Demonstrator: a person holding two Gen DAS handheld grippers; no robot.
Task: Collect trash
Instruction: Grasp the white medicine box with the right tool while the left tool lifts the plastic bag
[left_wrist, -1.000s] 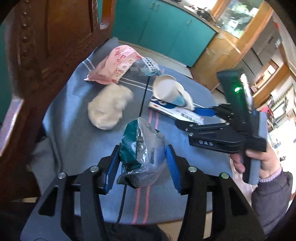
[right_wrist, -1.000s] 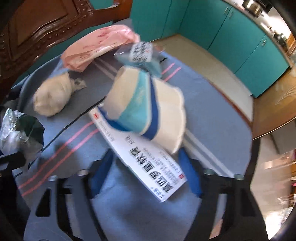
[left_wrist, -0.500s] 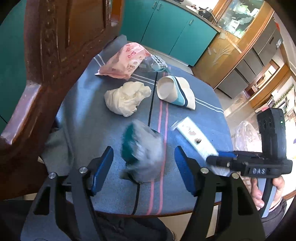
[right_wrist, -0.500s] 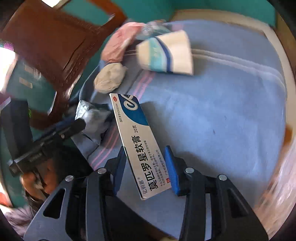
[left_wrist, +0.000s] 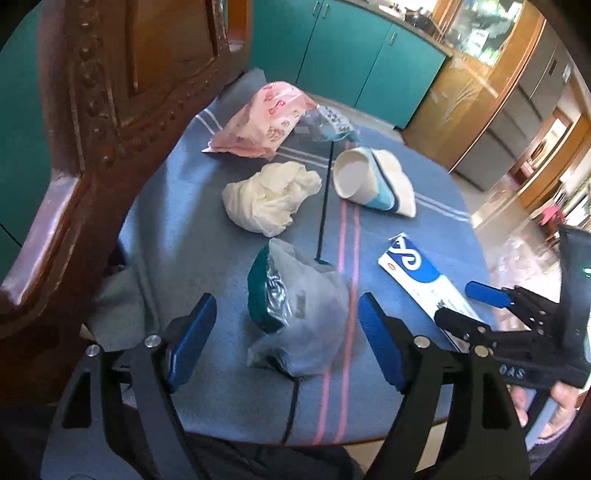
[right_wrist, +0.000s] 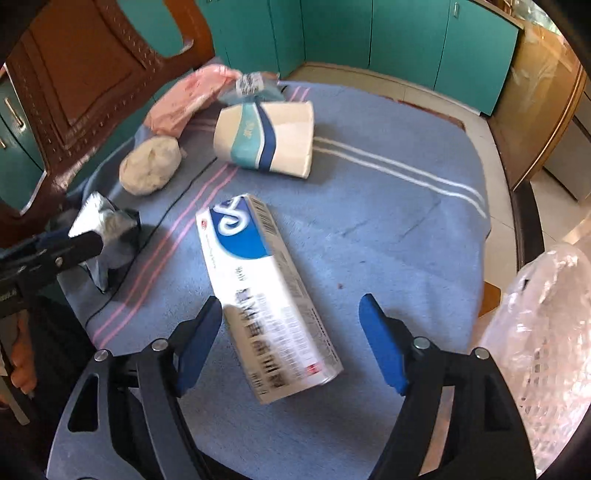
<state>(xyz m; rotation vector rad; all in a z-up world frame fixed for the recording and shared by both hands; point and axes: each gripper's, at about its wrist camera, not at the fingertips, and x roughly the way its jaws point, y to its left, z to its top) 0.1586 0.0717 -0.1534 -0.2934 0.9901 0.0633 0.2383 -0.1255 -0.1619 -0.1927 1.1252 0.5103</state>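
Observation:
A crumpled clear-and-teal wrapper (left_wrist: 291, 306) lies on the blue cloth between the open fingers of my left gripper (left_wrist: 286, 343), not gripped. A white-and-blue ointment box (right_wrist: 266, 291) lies between the open fingers of my right gripper (right_wrist: 291, 343), its left side near the left pad; it also shows in the left wrist view (left_wrist: 424, 280). Farther back lie a tipped paper cup (right_wrist: 266, 138), a white crumpled wad (left_wrist: 269, 197), a pink packet (left_wrist: 262, 118) and a clear labelled wrapper (left_wrist: 332, 123).
A carved wooden chair back (left_wrist: 110, 129) stands close on the left of the round table (right_wrist: 369, 221). A clear plastic bag (right_wrist: 543, 339) hangs off the table's right edge. A thin black cord (left_wrist: 325, 199) runs across the cloth. Teal cabinets stand behind.
Both grippers have opened: the left let go of the wrapper, the right let go of the box, which now lies on the cloth. The right gripper pulled back toward the table's near edge.

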